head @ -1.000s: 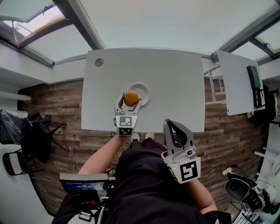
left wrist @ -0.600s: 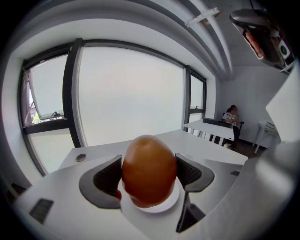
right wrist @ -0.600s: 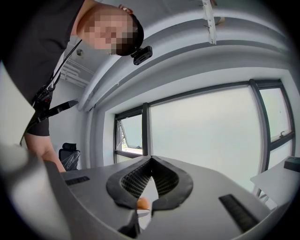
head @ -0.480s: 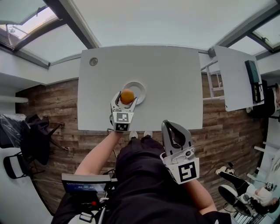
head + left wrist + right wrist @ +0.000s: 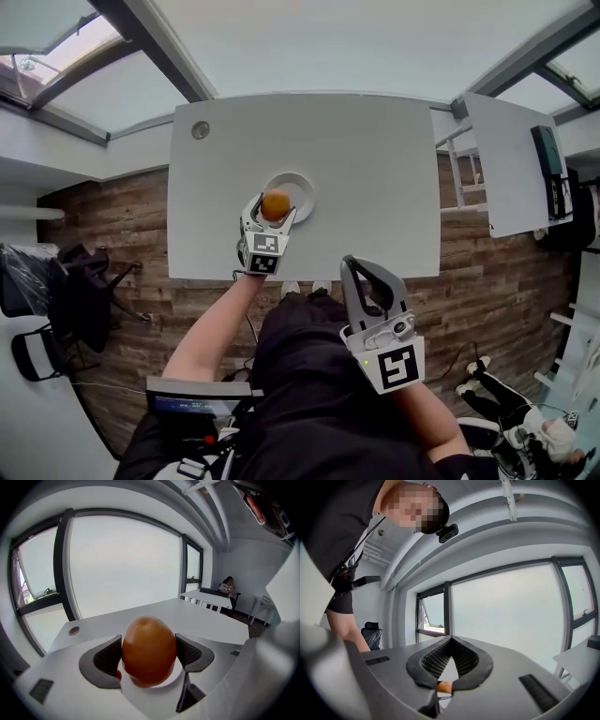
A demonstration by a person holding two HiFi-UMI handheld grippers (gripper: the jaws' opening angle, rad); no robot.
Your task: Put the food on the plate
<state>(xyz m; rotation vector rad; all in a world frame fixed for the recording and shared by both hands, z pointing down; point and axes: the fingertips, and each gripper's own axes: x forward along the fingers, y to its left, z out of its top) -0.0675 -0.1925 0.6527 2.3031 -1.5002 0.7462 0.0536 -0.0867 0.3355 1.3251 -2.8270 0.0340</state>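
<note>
The white worktop (image 5: 375, 169) fills the upper centre of the head view, with the round plate (image 5: 302, 184) lying left of centre on it. The left hand-held gripper (image 5: 273, 210) is clamped on the orange, egg-shaped food (image 5: 274, 202) over the plate's lower-left rim; the right hand-held gripper (image 5: 364, 272), lower right, has its jaws together with nothing gripped. Move the food over the plate's centre, lower it to contact, then release slowly, since it may roll.
</note>
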